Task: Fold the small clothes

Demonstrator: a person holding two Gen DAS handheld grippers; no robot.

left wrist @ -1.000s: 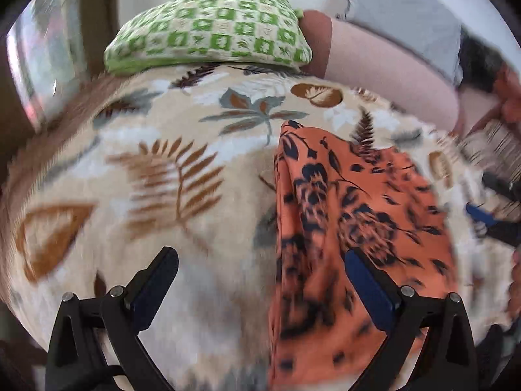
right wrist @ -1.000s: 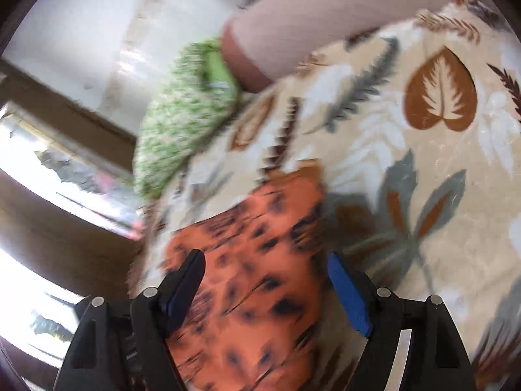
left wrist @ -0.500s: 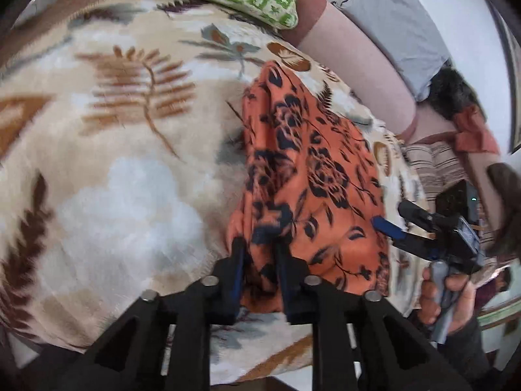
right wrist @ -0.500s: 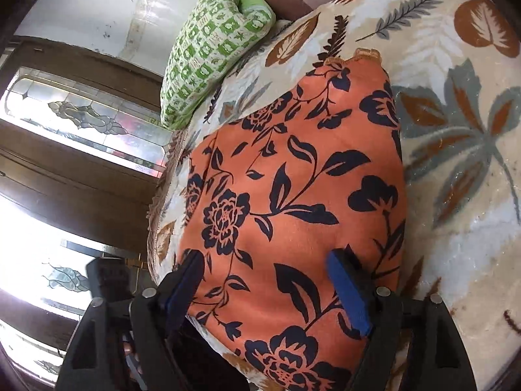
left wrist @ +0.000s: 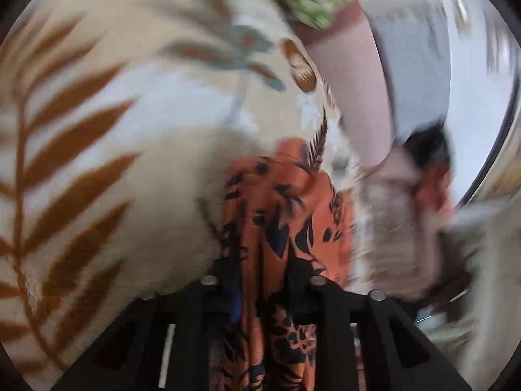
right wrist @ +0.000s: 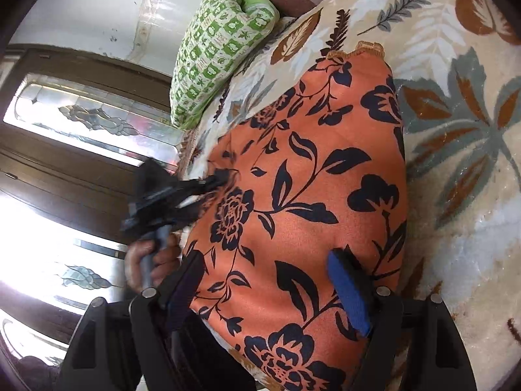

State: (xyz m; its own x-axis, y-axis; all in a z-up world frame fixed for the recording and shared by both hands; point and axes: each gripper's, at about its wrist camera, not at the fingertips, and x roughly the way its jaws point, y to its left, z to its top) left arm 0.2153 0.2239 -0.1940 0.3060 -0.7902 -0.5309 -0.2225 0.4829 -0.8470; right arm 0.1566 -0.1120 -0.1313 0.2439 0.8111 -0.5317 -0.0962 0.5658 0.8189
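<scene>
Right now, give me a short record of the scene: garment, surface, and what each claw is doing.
garment: orange floral cloth, lying flat
surface: leaf-print blanket
pillow: green checked, at the blanket's far end
left claw: jaws have just been closing, shut on the cloth's edge
right claw: open, pads either side of the cloth, not pinching

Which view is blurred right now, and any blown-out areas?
Left wrist view: heavy motion smear, leaf blanket and orange floral cloth soft, only the left gripper body fairly crisp. Right wrist view: sharp on the cloth, window panes overexposed at the left edge, fisheye bending throughout.
</scene>
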